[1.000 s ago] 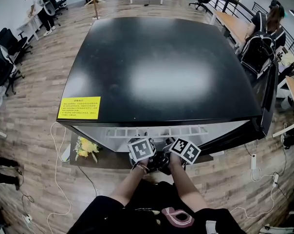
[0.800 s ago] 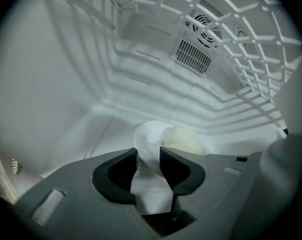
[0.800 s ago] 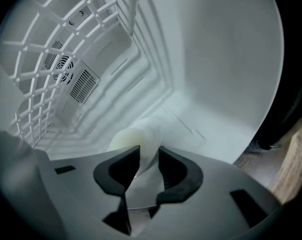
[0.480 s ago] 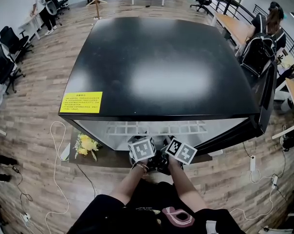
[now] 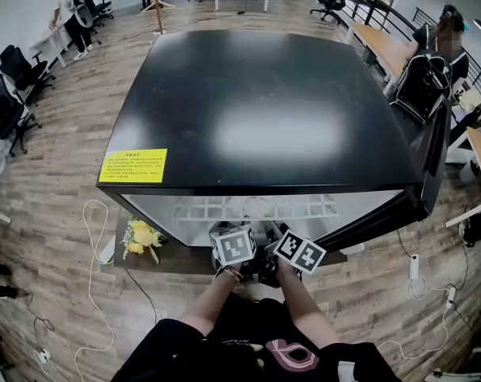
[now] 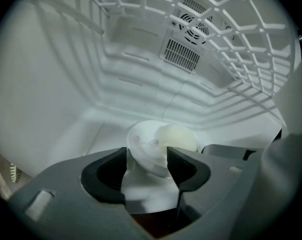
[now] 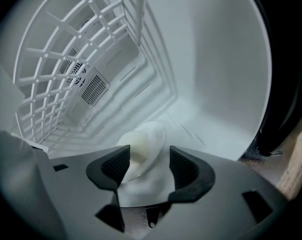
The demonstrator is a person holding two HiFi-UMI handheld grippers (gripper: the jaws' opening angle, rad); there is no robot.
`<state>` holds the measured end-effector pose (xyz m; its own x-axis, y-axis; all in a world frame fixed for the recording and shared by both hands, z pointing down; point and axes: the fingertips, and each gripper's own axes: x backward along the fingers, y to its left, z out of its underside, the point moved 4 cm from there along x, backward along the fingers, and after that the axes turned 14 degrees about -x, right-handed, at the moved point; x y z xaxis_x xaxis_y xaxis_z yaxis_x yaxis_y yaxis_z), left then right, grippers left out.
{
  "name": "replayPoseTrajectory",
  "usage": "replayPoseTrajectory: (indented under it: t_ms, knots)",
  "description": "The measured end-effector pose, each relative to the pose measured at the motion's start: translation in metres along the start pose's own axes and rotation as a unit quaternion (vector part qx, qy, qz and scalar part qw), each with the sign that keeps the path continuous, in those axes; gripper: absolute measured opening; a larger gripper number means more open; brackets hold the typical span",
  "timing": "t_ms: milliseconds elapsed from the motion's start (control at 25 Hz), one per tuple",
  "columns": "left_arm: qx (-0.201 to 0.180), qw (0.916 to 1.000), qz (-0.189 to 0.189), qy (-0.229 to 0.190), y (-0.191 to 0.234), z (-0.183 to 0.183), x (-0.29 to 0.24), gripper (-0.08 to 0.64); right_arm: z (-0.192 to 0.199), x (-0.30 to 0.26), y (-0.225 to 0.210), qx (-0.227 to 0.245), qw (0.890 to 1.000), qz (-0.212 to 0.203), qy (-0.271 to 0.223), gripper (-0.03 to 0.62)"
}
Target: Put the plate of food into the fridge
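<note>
The left gripper [image 6: 147,160] and right gripper [image 7: 150,163] were opening, jaws apart either side of the plate [image 6: 143,143], hiding its near rim.

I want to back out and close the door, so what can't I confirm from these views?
- Left gripper view: the plate has its near rim behind the opening left claw; clearance unclear.
- Right gripper view: same behind the opening right claw.
- Food: pale, blurred lump; kind unreadable.
- Head view: plate and claw tips hidden by the black top of the fridge and the marker cubes.
</note>
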<state>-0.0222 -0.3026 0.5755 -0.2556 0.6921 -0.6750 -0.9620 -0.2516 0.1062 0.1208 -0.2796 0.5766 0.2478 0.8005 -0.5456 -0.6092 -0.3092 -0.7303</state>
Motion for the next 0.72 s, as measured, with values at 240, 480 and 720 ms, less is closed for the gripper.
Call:
replayPoseTrajectory:
  t_ms: [240,480,720]
  knots:
    - [0.011,0.9999,0.004,-0.012,0.004,0.001,0.002,0.244,0.000,0.003,0.000,-0.001,1.000,-0.025,-0.006,0.271]
    - [0.000,0.9992,0.008,-0.039,0.004,0.004,0.011,0.244,-0.002,0.008,0.009,0.012,0.999,-0.052,-0.003,0.290]
    - [-0.008,0.9977,0.027,-0.061,-0.002,0.004,0.023,0.244,0.004,0.018,0.007,0.057,0.996,-0.063,0.008,0.291]
